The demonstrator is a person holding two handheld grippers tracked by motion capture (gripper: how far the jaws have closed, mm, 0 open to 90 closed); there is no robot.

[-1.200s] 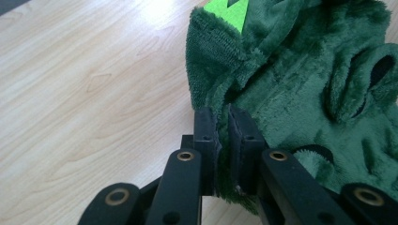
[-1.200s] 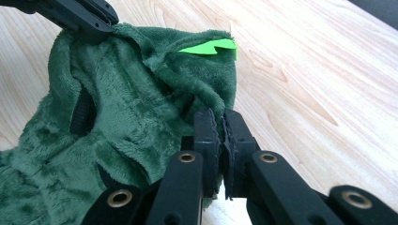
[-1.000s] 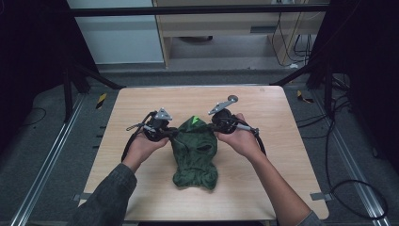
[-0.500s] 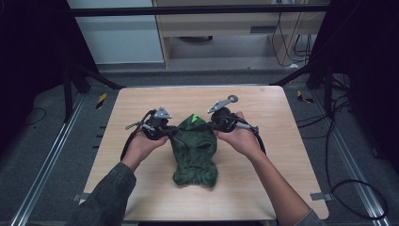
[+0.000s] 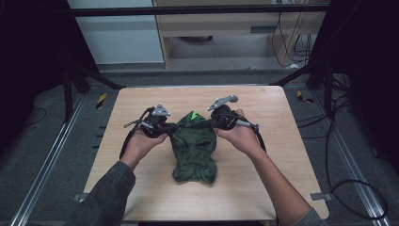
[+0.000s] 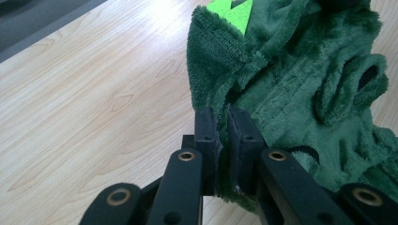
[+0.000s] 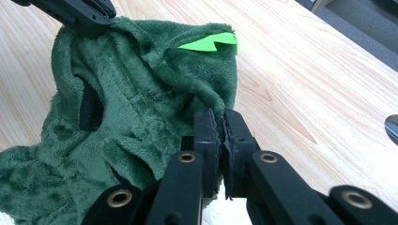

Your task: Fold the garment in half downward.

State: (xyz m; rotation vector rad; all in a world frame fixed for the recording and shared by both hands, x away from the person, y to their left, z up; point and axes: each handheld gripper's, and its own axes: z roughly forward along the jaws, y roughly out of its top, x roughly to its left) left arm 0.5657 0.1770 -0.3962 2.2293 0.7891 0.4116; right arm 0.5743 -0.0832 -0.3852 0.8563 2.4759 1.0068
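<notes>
Now, from the high view, we are holding the left gripper (image 5: 164, 126) and the right gripper (image 5: 212, 122) at the two far corners of a dark green fleece garment (image 5: 194, 150), which is lying near the middle of the light wooden surface (image 5: 282, 122) with its near end spreading toward us. A small bright green patch (image 5: 193, 115) is showing at the garment's far edge, between the two grippers. Our left hand (image 5: 139, 143) and right hand (image 5: 242, 136) are coming in from the near edge, sleeves resting low over the surface, and a black cable (image 5: 126, 141) is looping off the left gripper. Turning to the left gripper view, we are pinching a fold of the garment (image 6: 300, 93): the fingers (image 6: 206, 136) are standing narrow, with plush fabric squeezed in the slim gap between them, and the bright green patch (image 6: 232, 10) is sitting at the top of the raised cloth. Moving to the right gripper view, we are clamping another edge of the garment (image 7: 126, 112) the same way, fingers (image 7: 206, 140) nearly together on the fleece, while the left gripper's black tip (image 7: 80, 14) is gripping the far corner and the green patch (image 7: 209, 43) is lying between the two holds.
</notes>
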